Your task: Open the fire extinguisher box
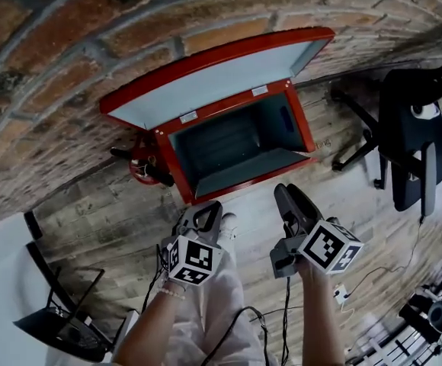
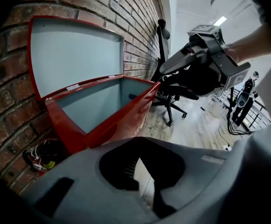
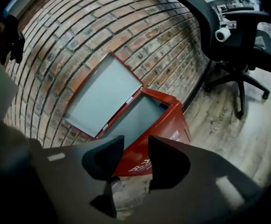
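The red fire extinguisher box [image 1: 245,183] stands on the wooden floor against the brick wall. Its lid [image 1: 213,78] is swung up and leans back on the bricks, and I see only bare grey lining inside. My left gripper [image 1: 209,207] hovers just before the box's front edge, jaws shut with nothing in them. My right gripper [image 1: 286,191] hangs beside it on the right, open and empty. In the left gripper view the box [image 2: 126,108] lies ahead past the left gripper [image 2: 139,140]. The right gripper view shows the box front [image 3: 168,125] beyond the right gripper [image 3: 136,146].
A red extinguisher [image 1: 141,162] sits by the wall, left of the box. A black office chair [image 1: 411,136] stands to the right. Another black frame [image 1: 61,319] occupies the lower left. Cables and a small white plug block [image 1: 341,292] lie on the floor near my legs.
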### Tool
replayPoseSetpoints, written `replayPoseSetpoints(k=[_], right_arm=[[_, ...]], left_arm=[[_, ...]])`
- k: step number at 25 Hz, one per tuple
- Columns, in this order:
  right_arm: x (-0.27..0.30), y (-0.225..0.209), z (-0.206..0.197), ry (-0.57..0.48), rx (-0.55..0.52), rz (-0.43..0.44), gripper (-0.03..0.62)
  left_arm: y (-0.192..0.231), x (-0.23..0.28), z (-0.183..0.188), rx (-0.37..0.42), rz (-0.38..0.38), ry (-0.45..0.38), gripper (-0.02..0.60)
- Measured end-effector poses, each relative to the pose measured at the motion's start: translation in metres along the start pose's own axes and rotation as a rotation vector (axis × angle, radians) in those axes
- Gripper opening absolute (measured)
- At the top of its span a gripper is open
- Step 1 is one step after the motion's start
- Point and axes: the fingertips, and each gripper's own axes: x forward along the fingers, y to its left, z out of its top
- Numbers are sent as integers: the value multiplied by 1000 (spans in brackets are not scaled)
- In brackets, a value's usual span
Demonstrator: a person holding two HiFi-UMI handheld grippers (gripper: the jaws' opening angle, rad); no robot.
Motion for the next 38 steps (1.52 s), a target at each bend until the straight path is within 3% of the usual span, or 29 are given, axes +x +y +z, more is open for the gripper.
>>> replayPoseSetpoints(k=[7,16,26,28,30,38], right_arm=[[7,-19,-9,-17,60,-39,178],[33,-10,-25,-16,125,-59,204],[40,-14,-29,-49,195,-102,178],[40,-15,-30,-50,211,-103,215],[39,-17,-31,-44,212,-114,177],[31,-24,-38,-52,213,-132,167]], left_arm=[[-7,3,-8,29,-25,13,-3],[-12,5,-16,64,-53,25,-3],[-18,4,-21,92,-74,24,-4],[-21,2,-22,97,-81,27,-3],[-23,1,-22,98,-85,30,-3],[-34,-12,-28,138,-129,58,-3]])
